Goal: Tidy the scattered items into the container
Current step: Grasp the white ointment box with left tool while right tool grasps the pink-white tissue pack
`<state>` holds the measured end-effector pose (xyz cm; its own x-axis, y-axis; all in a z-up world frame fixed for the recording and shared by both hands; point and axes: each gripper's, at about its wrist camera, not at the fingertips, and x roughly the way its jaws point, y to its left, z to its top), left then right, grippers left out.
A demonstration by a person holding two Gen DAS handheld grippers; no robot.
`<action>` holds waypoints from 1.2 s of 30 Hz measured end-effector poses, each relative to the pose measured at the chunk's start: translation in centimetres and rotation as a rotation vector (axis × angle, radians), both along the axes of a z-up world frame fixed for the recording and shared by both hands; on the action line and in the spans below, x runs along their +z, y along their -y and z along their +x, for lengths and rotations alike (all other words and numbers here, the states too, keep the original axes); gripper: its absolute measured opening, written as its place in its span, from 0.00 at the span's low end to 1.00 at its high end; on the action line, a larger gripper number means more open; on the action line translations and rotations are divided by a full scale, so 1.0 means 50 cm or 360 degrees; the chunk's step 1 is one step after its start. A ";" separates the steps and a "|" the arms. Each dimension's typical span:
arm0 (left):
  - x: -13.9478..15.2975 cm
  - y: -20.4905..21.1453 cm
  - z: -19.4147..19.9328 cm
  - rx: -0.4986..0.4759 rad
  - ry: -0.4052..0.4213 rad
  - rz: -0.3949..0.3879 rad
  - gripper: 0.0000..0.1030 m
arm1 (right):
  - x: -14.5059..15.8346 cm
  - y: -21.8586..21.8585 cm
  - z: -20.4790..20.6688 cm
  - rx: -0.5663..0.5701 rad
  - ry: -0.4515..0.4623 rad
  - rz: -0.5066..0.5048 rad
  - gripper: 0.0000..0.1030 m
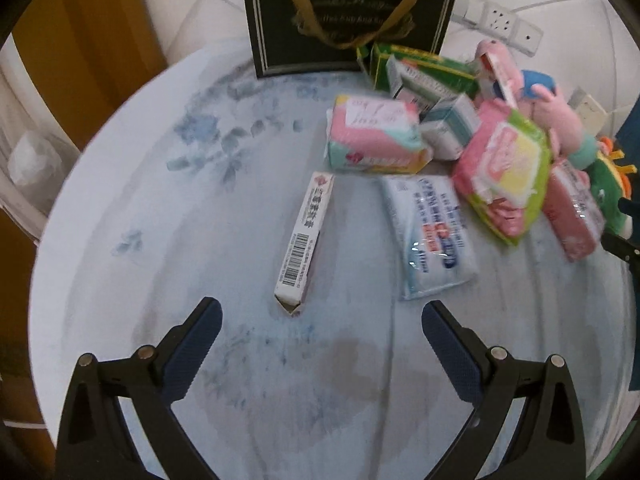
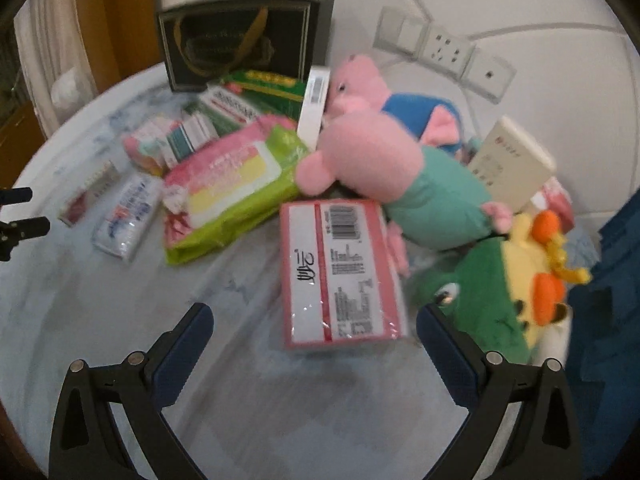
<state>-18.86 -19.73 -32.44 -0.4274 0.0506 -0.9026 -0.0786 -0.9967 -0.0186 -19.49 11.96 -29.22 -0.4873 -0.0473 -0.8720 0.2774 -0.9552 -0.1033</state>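
Fingers on your left gripper (image 1: 320,314) are spread wide, empty, lined up on the long white toothpaste-style carton (image 1: 305,241) just ahead. Your right gripper (image 2: 314,320) gapes too, over the pink plastic-wrapped pack (image 2: 340,270). Everything's piled right of the round pale-blue table (image 1: 160,240); the black paper gift bag (image 1: 348,20) stands upright at the back, probably your container.

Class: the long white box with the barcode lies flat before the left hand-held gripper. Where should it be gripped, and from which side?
Grip the long white box across its narrow width near the middle, coming from above with the open left hand-held gripper. It lies flat and apart from the other packs.
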 end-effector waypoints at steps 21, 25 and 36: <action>-0.076 -0.024 -0.065 -0.0135 0.0068 0.0090 0.20 | -0.112 -0.025 -0.093 -0.0172 0.0091 0.0034 1.00; -0.074 -0.021 -0.061 -0.0145 0.0066 0.0082 0.17 | -0.118 -0.020 -0.092 -0.0178 0.0114 0.0039 0.91; -0.075 -0.024 -0.031 -0.0150 0.0064 0.0061 0.17 | -0.107 0.003 -0.044 -0.0127 0.0182 0.0000 0.85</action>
<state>-20.42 -18.53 -36.20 -0.3826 0.1236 -0.9156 -0.1705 -0.9834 -0.0615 -21.69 11.82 -34.55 -0.3869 -0.0121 -0.9220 0.2103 -0.9747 -0.0754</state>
